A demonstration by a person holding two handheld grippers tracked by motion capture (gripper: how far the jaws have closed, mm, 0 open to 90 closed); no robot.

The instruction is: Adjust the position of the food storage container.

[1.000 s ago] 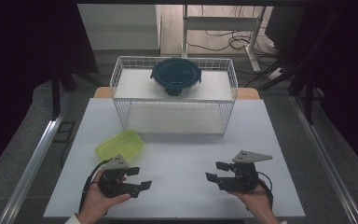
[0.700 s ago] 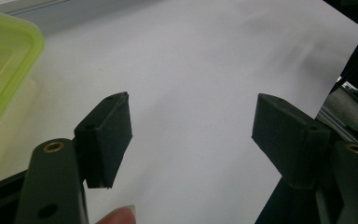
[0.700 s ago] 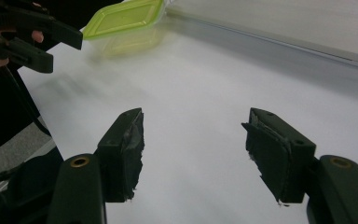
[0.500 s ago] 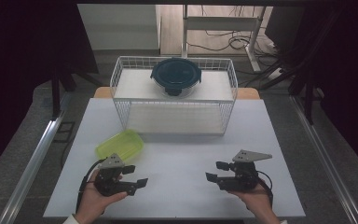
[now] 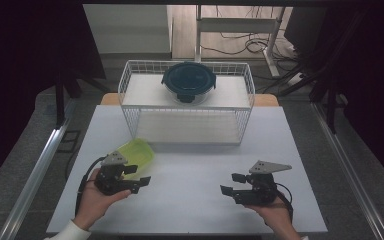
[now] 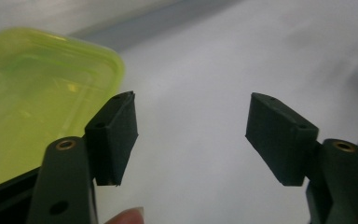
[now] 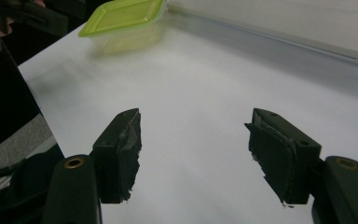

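Observation:
A yellow-green lidded plastic box (image 5: pixel 136 151) lies on the white table (image 5: pixel 195 165), left of centre. My left gripper (image 5: pixel 137 175) hovers at its near edge, open; its jaws have just been closing a little with nothing between them. In the left gripper view the box (image 6: pixel 37 93) sits just left of the left jaw of that gripper (image 6: pixel 191 126). My right gripper (image 5: pixel 229 183) rests open at the near right, with bare table between its jaws (image 7: pixel 193 140). From there the box (image 7: pixel 126 18) lies far off at the upper left.
A white wire basket (image 5: pixel 187 125) stands across the back of the table. A round glass container with a dark lid (image 5: pixel 188 80) sits at its rear. Dark floor, a metal rail (image 5: pixel 35 170) and cables surround the table.
My left gripper has moved away from the person, up to the near edge of the yellow-green box, and its jaws have narrowed slightly. The right gripper has kept still.

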